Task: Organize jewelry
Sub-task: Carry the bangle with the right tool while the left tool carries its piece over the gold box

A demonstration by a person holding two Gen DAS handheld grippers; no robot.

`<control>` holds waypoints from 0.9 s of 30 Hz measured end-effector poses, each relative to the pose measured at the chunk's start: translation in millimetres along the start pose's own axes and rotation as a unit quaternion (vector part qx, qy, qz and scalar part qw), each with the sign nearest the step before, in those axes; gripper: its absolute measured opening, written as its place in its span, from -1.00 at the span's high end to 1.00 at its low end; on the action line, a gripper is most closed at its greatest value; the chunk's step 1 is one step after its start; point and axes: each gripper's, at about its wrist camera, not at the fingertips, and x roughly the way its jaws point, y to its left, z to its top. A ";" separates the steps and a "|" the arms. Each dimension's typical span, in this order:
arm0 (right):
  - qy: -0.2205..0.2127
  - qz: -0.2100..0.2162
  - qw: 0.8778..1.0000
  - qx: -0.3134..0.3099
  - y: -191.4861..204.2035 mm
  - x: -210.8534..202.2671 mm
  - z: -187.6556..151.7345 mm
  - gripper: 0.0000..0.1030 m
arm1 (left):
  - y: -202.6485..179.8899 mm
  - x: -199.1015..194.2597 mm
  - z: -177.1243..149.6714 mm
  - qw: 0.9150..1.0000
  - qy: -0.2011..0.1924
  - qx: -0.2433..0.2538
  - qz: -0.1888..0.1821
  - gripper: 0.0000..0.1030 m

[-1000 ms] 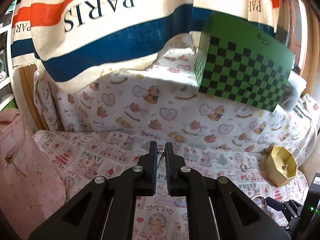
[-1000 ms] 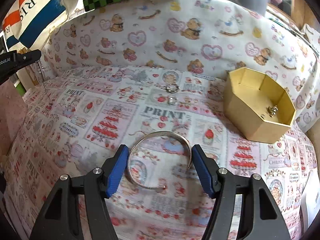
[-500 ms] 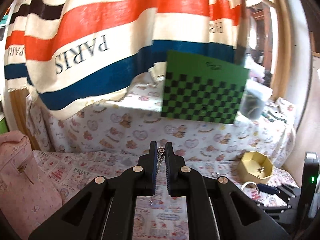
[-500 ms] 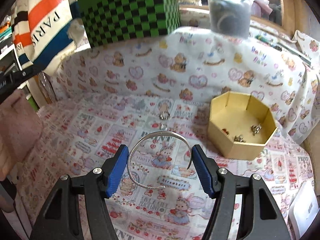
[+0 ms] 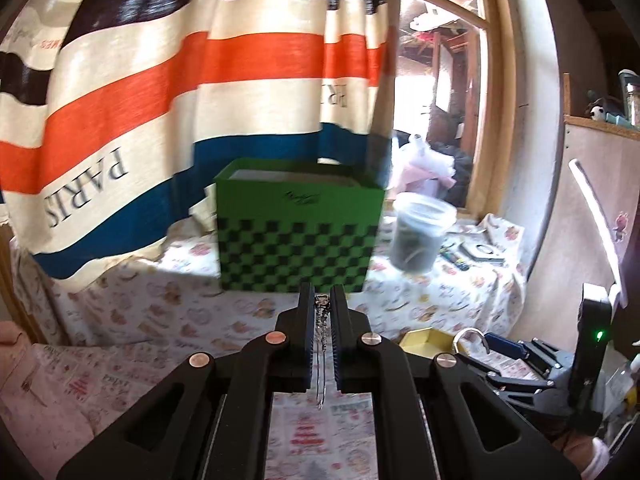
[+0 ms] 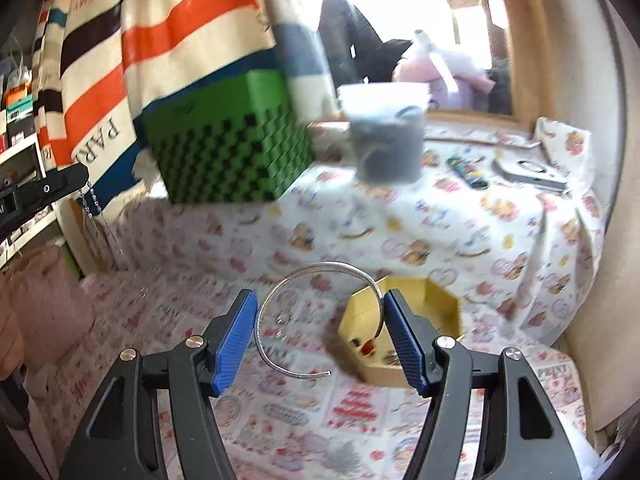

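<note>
Your left gripper (image 5: 321, 305) is pinching a silver chain (image 5: 321, 322); your right gripper (image 6: 318, 312) is gripping, seemingly, a bangle (image 6: 316, 322) before "PARIS" cloth (image 5: 120, 128).

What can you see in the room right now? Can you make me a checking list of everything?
Surface: printed cloth with bears, hearts and cakes covers the low area and the raised shelf behind.
Job's things: silver chain in the left claw; silver open bangle in the right claw; gold octagonal box with small pieces inside.
Clutter: green checked box, plastic tub, pink bag.
Grippers: left claw shut on the chain; right claw closed on the bangle.
Cables: nothing seen.
Surroundings: striped PARIS cloth hanging, wooden-framed opening.
</note>
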 end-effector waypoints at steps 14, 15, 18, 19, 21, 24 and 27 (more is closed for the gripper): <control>0.040 0.011 0.996 0.085 -71.6 13.9 -7.7 -0.31 | -71.2 57.6 -4.1 0.995 0.054 -0.008 -0.086 0.87; 0.043 0.015 0.994 0.097 -78.2 14.6 -8.1 -0.31 | -75.3 62.9 -6.2 0.994 0.062 -0.006 -0.091 0.87; 0.061 0.021 0.992 0.112 -91.7 21.3 -10.3 -0.31 | -87.5 80.5 -13.6 0.990 0.088 -0.008 -0.106 0.87; 0.064 0.022 0.990 0.121 -96.4 24.2 -12.0 -0.31 | -90.9 84.7 -15.2 0.989 0.093 -0.010 -0.110 0.87; 0.069 0.032 0.988 0.137 -103.6 30.8 -14.6 -0.31 | -98.4 91.5 -18.0 0.988 0.098 -0.009 -0.122 0.87; 0.059 0.043 0.985 0.158 -110.4 38.7 -19.0 -0.31 | -109.8 106.7 -18.6 0.987 0.103 -0.010 -0.127 0.87; 0.055 0.039 0.984 0.166 -113.9 48.4 -22.6 -0.31 | -118.0 122.0 -18.1 0.986 0.108 -0.008 -0.124 0.87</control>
